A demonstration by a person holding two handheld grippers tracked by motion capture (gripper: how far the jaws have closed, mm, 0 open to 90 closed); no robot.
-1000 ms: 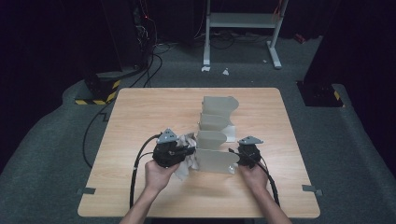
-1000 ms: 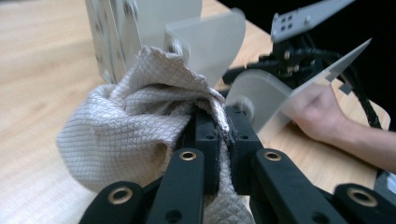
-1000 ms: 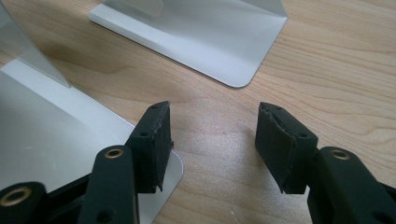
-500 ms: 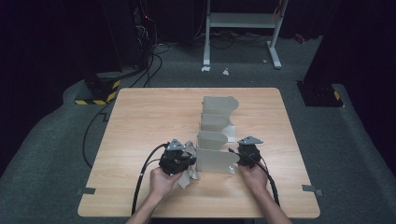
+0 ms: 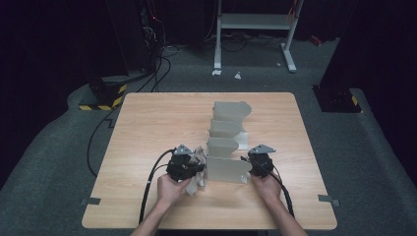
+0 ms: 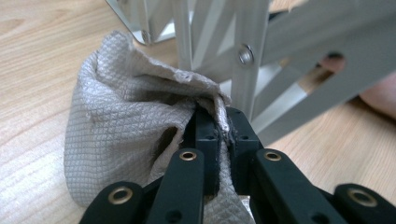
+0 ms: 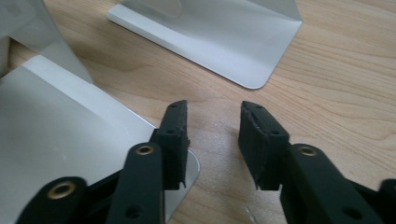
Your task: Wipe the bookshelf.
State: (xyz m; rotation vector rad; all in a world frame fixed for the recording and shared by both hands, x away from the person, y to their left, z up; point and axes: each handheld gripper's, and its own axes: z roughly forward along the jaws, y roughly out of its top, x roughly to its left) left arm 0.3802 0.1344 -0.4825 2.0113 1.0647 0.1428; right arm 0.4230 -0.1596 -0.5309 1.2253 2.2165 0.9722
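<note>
A grey metal rack of several upright plates stands in the middle of the wooden table. My left gripper sits at the rack's left end, shut on a crumpled grey cloth. In the left gripper view the pads pinch a fold of the cloth just before the rack's riveted bars. My right gripper is at the front plate's right edge. Its jaws have just been closing and still stand apart over bare wood. The left pad is at the corner of a plate.
Another plate's flat foot lies beyond the right jaws. Black cables trail from both grippers toward the table's near edge. A fingertip of the other hand shows through the rack. Dark carpet and a white stand lie beyond the table.
My left hand has come nearer the table's front edge and lower with the cloth, staying against the rack's left end. The right hand has kept its place.
</note>
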